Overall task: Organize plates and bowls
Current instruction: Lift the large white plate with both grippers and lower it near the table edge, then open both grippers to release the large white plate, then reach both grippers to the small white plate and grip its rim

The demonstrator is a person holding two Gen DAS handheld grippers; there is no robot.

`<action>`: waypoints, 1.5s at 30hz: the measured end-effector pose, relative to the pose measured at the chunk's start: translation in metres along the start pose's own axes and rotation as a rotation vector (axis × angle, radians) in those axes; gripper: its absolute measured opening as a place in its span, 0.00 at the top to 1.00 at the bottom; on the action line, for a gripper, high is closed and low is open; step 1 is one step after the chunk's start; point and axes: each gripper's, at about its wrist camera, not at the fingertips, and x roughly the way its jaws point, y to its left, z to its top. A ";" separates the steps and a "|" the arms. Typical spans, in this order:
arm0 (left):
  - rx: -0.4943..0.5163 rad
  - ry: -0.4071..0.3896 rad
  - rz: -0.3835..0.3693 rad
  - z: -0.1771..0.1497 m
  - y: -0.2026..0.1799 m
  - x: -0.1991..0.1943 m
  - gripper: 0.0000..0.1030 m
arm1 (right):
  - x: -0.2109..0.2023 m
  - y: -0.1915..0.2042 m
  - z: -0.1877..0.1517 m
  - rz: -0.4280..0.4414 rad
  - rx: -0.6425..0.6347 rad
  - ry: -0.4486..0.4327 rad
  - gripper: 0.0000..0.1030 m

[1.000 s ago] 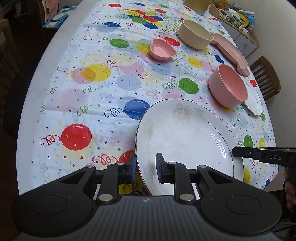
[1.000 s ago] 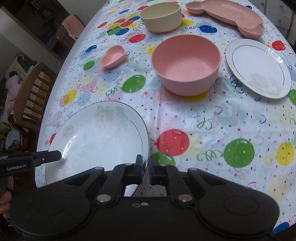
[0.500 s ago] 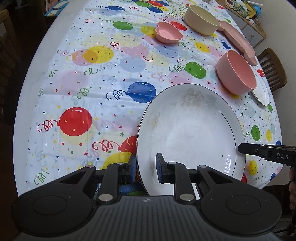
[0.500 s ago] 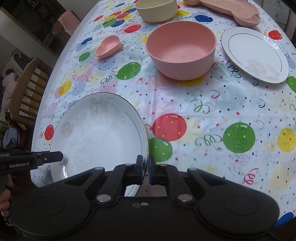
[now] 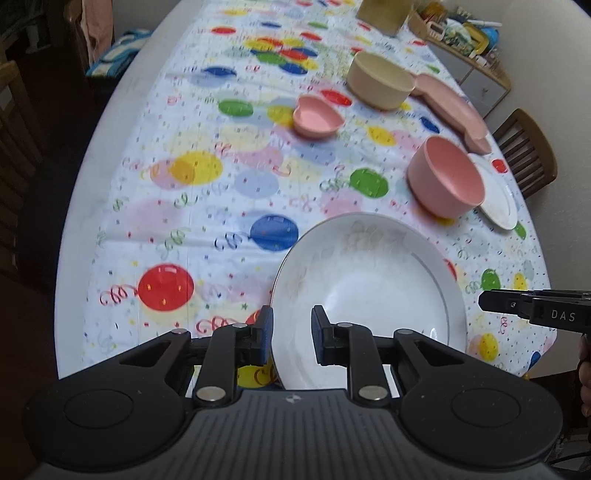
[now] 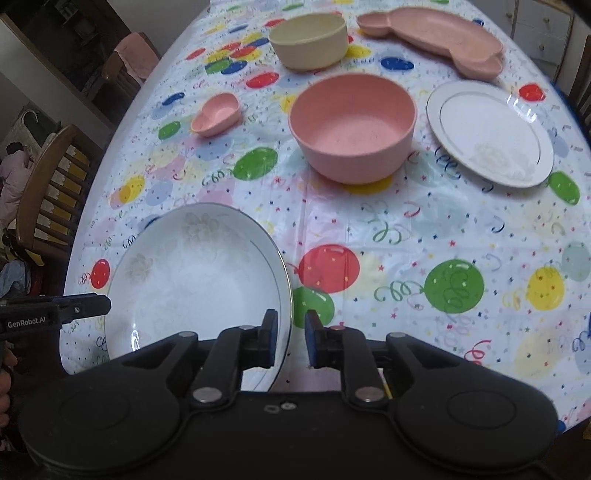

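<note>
Near the front edge of the tabletop (image 5: 110,155), on the balloon-print cloth (image 6: 443,236), sits a large white plate (image 5: 369,280) with a faint flower pattern and a thin dark line near its rim; nothing lies in it. Both grippers straddle its rim from opposite sides. The left gripper (image 5: 291,334) has its fingers parted, the plate's left rim between them with a gap on either side, so it is not clamped. The right gripper (image 6: 291,339) also has its fingers spread, with the plate's right rim passing between them and no clear contact.

Farther back, toward the right edge, a pink bowl (image 6: 352,123) stands upright and empty. Just beside it to the right lies a small white plate (image 6: 487,133) bearing a pale, whitish patch near its front; what that patch is cannot be told. Behind the pink bowl a cream bowl (image 6: 308,40) stands upright, its inside hidden from the right wrist view. A pink divided tray (image 6: 436,35) lies at the far right, and a small pink heart-shaped dish (image 6: 218,114), empty, rests toward the left.
</note>
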 end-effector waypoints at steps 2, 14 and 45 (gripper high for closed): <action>0.022 -0.032 -0.004 0.002 -0.005 -0.008 0.79 | -0.008 0.004 0.001 -0.010 -0.006 -0.023 0.82; 0.172 -0.196 -0.070 0.014 -0.046 -0.043 0.51 | -0.053 0.018 0.000 -0.072 -0.003 -0.145 0.71; 0.359 -0.288 -0.188 0.080 -0.198 -0.005 0.22 | -0.135 -0.063 0.021 -0.194 0.032 -0.430 0.01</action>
